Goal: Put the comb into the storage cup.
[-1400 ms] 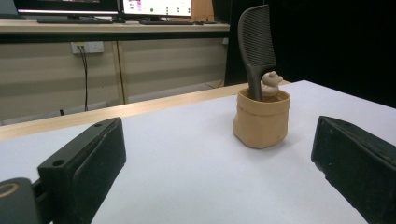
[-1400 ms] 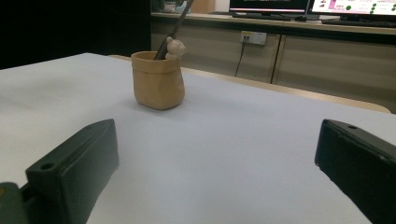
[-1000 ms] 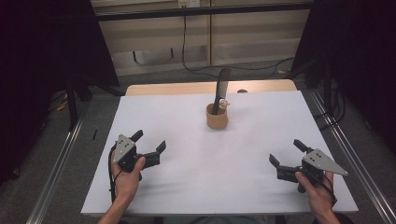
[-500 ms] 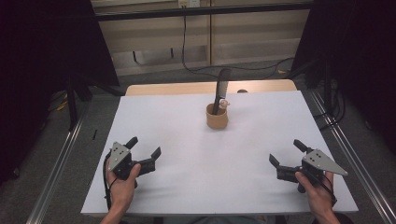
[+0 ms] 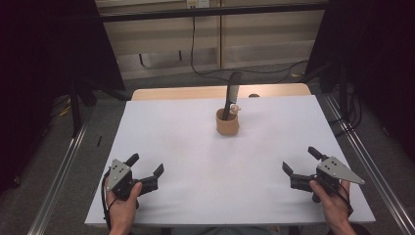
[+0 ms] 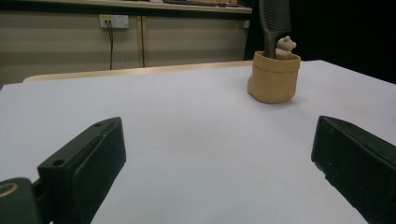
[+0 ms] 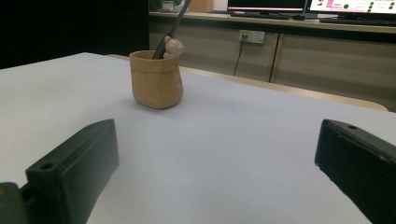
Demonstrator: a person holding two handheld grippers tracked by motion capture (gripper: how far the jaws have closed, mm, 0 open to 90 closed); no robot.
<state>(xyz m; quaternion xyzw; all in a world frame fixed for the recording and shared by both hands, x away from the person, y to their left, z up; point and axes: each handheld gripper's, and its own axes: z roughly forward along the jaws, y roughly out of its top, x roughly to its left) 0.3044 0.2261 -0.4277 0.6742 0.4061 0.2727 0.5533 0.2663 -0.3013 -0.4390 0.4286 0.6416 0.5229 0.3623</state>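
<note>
While both grippers rest at the near edge of the white table (image 5: pixel 195 147), we treat the step in hand as the approach to the small tan paper-like pot (image 5: pixel 227 122), which stands upright near the far middle of the table, well apart from either gripper. It holds a long dark comb-like tool (image 5: pixel 231 95) that leans toward the far side, and a small cream bear-shaped figure (image 5: pixel 235 108) at its rim.

The left gripper (image 5: pixel 145 170) has its jaws spread wide and holds nothing; the right gripper (image 5: pixel 298 160) is likewise wide apart and empty. In the left gripper view the pot (image 6: pixel 274 77) sits up and to the right of the line between the jaws; in the right gripper view it (image 7: pixel 156 79) sits up and to the left.

For a clean approach we judge the following points useful:
- Advance one gripper low over the table, keeping the pot centred between the jaws
- Steady the pot with one gripper before drawing the tool out with the other, since the pot looks light and the leaning tool may tip it
- Grasp the tool above the rim, clear of the bear figure

No object stands in the path between the grippers and the pot. Beyond the table we see a wall socket (image 6: pixel 114 21) and trailing black cables (image 5: pixel 205 68), neither near the work
</note>
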